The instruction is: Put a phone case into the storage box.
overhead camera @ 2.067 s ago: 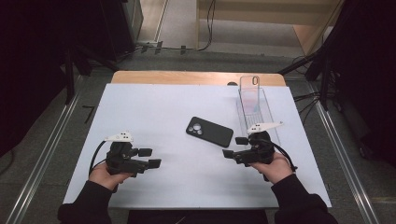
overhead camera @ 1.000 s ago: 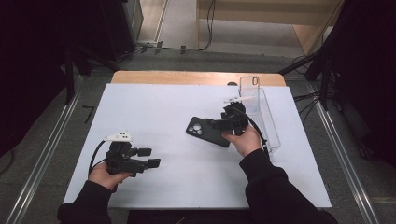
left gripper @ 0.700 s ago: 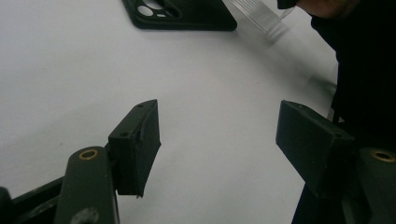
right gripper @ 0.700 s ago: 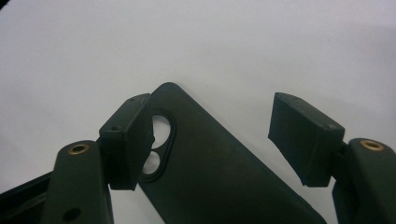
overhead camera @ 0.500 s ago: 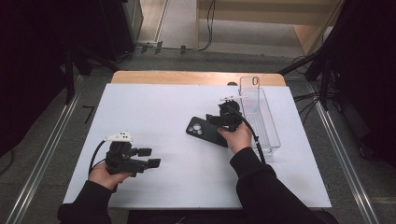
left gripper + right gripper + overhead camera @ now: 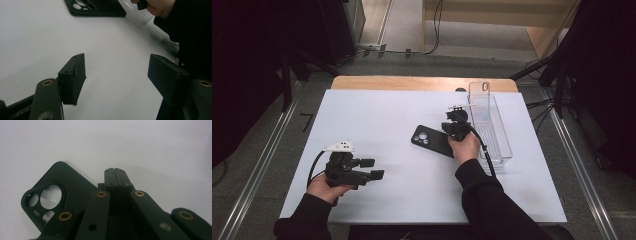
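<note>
A black phone case [image 6: 431, 140] [image 6: 65, 183] lies camera-cutout up near the middle of the white table top [image 6: 377, 120]. My right gripper [image 6: 455, 127] [image 6: 115, 173] rests just beside the case's right edge. Its jaws are pressed together, and I see nothing between them. At the front left, my left gripper [image 6: 373, 168] [image 6: 117, 75] is held low over the table. Its jaws stand wide apart and empty. The left gripper view has the case [image 6: 100, 10] far ahead, with the person's right hand [image 6: 160, 7] beside it.
A clear oblong box [image 6: 494, 137] stands to the right of the right gripper, with a clear phone case [image 6: 480, 97] upright at its far end. The right gripper's cable [image 6: 486, 155] trails back along the person's sleeve. A wooden strip [image 6: 412, 82] borders the far edge.
The right gripper has travelled from the front right up and left to the black case's right edge, settling there over the last half second. The left gripper has stayed put.
</note>
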`<control>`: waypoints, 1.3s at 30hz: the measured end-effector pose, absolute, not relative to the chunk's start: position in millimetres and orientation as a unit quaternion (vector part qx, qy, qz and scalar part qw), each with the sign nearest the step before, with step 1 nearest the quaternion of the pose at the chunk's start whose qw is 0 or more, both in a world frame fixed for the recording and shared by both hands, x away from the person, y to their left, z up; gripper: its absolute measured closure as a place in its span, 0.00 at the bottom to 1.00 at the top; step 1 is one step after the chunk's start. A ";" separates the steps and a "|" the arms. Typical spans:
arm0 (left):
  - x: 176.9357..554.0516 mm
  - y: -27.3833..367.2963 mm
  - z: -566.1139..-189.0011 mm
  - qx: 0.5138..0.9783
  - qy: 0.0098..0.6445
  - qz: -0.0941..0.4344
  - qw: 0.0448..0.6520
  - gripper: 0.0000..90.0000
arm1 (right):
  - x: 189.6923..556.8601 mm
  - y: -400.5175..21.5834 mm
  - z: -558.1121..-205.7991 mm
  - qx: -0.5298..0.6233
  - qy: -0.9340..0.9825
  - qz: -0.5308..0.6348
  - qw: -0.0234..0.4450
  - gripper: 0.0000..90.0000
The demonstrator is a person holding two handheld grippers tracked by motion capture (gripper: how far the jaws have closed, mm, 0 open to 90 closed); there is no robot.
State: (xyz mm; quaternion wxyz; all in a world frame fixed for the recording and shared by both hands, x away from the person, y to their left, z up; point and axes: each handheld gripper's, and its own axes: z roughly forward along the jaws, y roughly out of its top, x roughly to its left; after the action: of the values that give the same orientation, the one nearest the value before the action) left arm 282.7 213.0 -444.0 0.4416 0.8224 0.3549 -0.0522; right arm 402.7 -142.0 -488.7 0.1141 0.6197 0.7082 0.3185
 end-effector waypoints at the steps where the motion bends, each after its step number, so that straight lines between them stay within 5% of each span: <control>1: 282.6 212.9 -444.0 0.822 0.355 -0.052 0.442 0.34 | 402.9 -141.4 -489.6 0.620 0.708 0.317 0.116 0.97; 39: 282.1 211.6 -444.0 0.824 0.352 -0.051 0.442 0.34 | 371.8 -137.7 -500.6 0.614 0.728 0.291 0.086 0.97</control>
State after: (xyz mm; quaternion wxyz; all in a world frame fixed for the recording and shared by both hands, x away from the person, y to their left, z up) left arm 282.1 211.6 -444.0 0.4420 0.8236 0.3517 -0.0513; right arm 371.8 -137.7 -500.6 0.0863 0.6143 0.7283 0.2913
